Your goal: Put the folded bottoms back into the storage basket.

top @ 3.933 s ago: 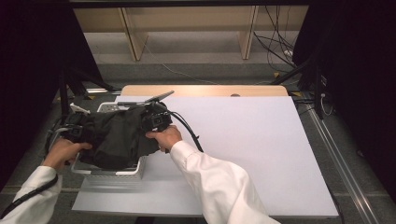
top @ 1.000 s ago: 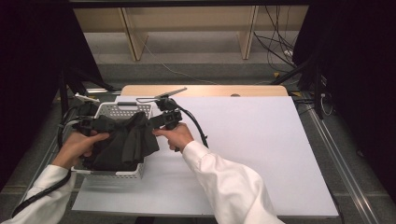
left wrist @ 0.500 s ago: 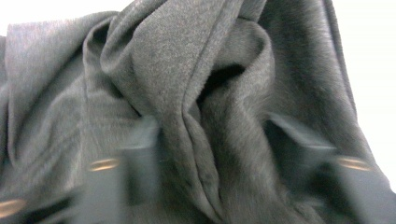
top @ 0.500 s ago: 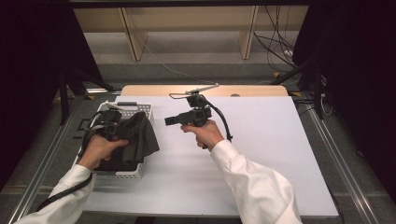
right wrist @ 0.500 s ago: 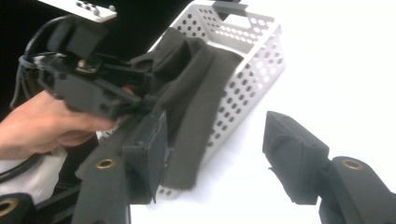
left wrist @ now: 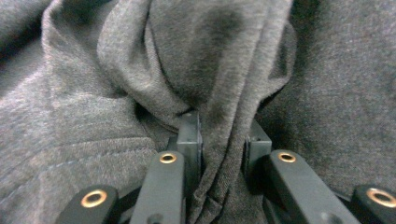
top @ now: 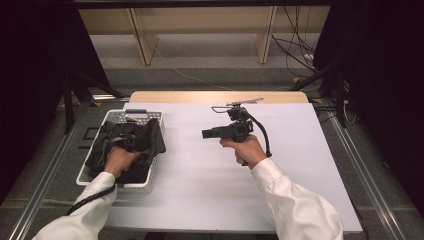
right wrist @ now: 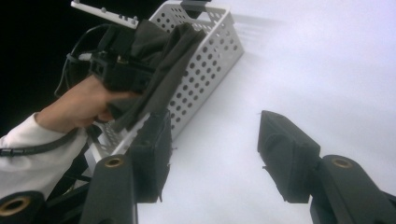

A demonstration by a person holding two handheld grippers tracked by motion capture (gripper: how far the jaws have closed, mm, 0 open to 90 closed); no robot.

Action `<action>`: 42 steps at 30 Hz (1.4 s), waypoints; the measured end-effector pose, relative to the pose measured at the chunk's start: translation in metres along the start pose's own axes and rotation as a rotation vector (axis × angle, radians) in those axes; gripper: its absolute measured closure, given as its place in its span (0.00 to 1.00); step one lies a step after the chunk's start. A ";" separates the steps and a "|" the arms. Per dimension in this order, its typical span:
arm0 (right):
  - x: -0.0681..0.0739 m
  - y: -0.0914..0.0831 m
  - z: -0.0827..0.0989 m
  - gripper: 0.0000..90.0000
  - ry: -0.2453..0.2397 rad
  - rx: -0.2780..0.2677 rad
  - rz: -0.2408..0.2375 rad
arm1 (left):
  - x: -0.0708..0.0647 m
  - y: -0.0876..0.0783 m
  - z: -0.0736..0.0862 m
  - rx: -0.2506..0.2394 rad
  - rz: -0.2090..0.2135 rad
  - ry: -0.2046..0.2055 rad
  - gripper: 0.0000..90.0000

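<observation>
Left hand-held gripper point(left wrist: 219, 149): jaws just closing, pinching a fold of dark grey garment point(left wrist: 196, 70) between the pads. Garment lies bunched in white perforated basket point(top: 150, 118) at left edge of the surface point(top: 200, 185), spilling over its rim. Left hand point(top: 119, 159) reaches down into the basket. Right hand-held gripper point(top: 206, 133): jaws apart, nothing between them, held level above the bare surface, pointing toward the basket, well apart from it.

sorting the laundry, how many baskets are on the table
1: a white perforated basket at the table's left edge, holding dark grey cloth. Nothing else like it shows elsewhere on the table.
</observation>
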State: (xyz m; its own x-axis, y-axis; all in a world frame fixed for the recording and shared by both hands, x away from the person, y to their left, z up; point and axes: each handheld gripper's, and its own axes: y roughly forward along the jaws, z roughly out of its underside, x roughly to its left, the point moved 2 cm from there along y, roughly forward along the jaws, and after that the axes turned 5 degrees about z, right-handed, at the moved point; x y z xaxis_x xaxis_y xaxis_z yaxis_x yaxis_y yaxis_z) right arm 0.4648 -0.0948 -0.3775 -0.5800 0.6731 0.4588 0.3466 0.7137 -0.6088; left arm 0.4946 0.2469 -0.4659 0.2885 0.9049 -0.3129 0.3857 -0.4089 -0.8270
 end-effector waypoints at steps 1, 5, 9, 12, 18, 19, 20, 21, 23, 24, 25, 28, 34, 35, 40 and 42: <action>-0.002 -0.002 0.001 0.51 -0.002 0.003 0.009 | 0.001 0.000 -0.001 0.006 0.008 -0.007 0.82; -0.006 -0.009 0.004 0.50 -0.003 -0.005 0.012 | -0.002 -0.004 -0.001 0.004 0.003 -0.021 0.77; -0.010 -0.019 0.007 0.47 -0.020 -0.018 0.054 | 0.002 -0.020 -0.004 0.013 0.067 -0.097 0.49; -0.011 -0.032 0.013 0.43 -0.045 -0.041 0.076 | -0.003 -0.039 -0.006 -0.001 0.065 -0.081 0.39; -0.013 -0.057 0.027 0.35 -0.062 -0.095 0.105 | -0.033 -0.073 -0.010 -0.096 0.082 -0.019 0.31; -0.012 -0.060 0.030 0.34 -0.067 -0.099 0.107 | -0.041 -0.075 -0.010 -0.100 0.085 -0.001 0.31; -0.012 -0.062 0.033 0.34 -0.072 -0.101 0.112 | -0.048 -0.075 -0.010 -0.094 0.086 0.021 0.30; -0.012 -0.064 0.036 0.34 -0.081 -0.103 0.116 | -0.055 -0.074 -0.010 -0.088 0.085 0.038 0.29; -0.013 -0.067 0.043 0.33 -0.088 -0.100 0.119 | -0.064 -0.068 -0.012 -0.070 0.082 0.056 0.26; -0.013 -0.068 0.046 0.34 -0.086 -0.100 0.115 | -0.068 -0.063 -0.012 -0.053 0.071 0.069 0.26; -0.014 -0.069 0.049 0.34 -0.084 -0.096 0.109 | -0.070 -0.058 -0.013 -0.040 0.053 0.076 0.26; -0.017 -0.071 0.056 0.34 -0.083 -0.090 0.110 | -0.069 -0.044 -0.013 -0.011 0.011 0.089 0.32; -0.027 -0.075 0.064 0.34 -0.065 -0.089 0.111 | -0.060 -0.031 -0.009 -0.004 -0.027 0.107 0.79; -0.028 -0.076 0.065 0.34 -0.058 -0.089 0.114 | -0.059 -0.033 -0.009 -0.007 -0.010 0.100 0.81; -0.031 -0.078 0.067 0.35 -0.054 -0.090 0.117 | -0.052 -0.040 -0.007 0.001 0.038 0.095 0.86; -0.032 -0.079 0.068 0.35 -0.052 -0.090 0.121 | -0.049 -0.042 -0.007 0.000 0.070 0.074 0.87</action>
State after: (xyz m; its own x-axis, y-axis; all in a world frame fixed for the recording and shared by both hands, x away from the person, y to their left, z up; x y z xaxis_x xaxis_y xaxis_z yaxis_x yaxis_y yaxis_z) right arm 0.4057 -0.1860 -0.3876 -0.5664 0.7459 0.3505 0.4795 0.6441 -0.5960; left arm 0.4701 0.2195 -0.4126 0.3788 0.8630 -0.3343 0.3627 -0.4707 -0.8043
